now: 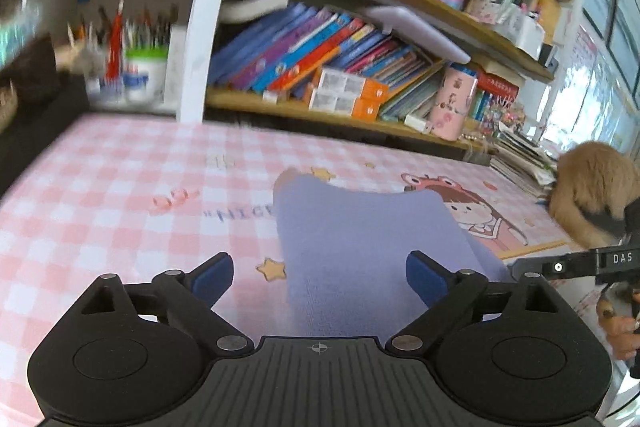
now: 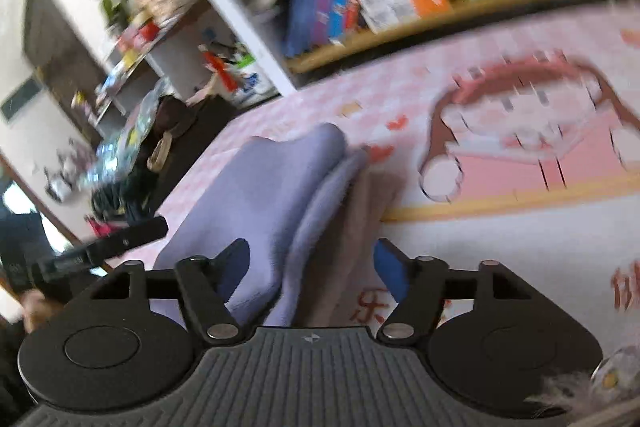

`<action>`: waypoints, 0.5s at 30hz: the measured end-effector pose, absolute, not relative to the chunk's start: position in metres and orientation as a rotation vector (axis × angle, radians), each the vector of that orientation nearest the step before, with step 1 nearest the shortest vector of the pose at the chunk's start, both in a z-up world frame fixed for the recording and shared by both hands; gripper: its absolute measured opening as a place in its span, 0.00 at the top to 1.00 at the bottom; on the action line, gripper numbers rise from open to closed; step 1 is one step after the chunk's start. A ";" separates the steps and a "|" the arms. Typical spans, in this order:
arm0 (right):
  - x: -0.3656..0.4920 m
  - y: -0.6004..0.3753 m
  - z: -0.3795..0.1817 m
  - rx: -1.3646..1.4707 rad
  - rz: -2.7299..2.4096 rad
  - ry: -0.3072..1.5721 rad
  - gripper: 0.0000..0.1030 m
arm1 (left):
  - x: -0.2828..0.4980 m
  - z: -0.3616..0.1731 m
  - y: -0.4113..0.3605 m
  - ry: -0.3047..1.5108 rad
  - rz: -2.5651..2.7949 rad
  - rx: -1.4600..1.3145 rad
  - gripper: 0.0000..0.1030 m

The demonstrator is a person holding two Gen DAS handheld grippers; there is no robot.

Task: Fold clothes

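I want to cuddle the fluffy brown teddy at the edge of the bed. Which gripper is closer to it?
Right. The right gripper reaches in just below the brown plush toy. The left gripper sits farther away, open over the purple cloth mid-bed.

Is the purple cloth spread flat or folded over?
Folded, at least partly: the purple cloth shows two stacked layers along its edge; right wrist view is blurred.

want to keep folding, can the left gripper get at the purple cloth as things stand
Probably yes. The left gripper is open, and the purple cloth lies right ahead on the pink checked sheet, partly between the fingers. Nothing sits in the way.
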State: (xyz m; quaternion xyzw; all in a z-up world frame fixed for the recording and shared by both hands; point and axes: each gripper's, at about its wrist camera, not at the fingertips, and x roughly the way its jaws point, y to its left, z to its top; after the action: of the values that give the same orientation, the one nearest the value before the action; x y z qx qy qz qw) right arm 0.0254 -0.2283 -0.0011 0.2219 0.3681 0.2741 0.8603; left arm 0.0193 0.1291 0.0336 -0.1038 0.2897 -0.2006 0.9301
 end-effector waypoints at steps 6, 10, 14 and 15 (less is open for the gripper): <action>0.040 -0.229 -0.019 0.611 0.585 0.886 0.31 | 0.040 0.008 0.130 0.704 -0.449 -0.372 0.11; 0.048 -0.216 -0.021 0.598 0.597 0.903 0.56 | 0.044 -0.004 0.127 0.760 -0.486 -0.514 0.33; 0.041 -0.215 -0.011 0.518 0.632 0.848 0.72 | 0.029 0.006 0.109 0.750 -0.470 -0.457 0.43; 0.037 -0.218 -0.007 0.496 0.639 0.829 0.73 | 0.024 0.009 0.105 0.754 -0.482 -0.459 0.43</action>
State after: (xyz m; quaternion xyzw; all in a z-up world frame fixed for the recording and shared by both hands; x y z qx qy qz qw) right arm 0.0370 -0.2182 -0.0072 0.2342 0.3919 0.3018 0.8370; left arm 0.0239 0.1046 0.0086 -0.2199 0.3615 -0.2309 0.8761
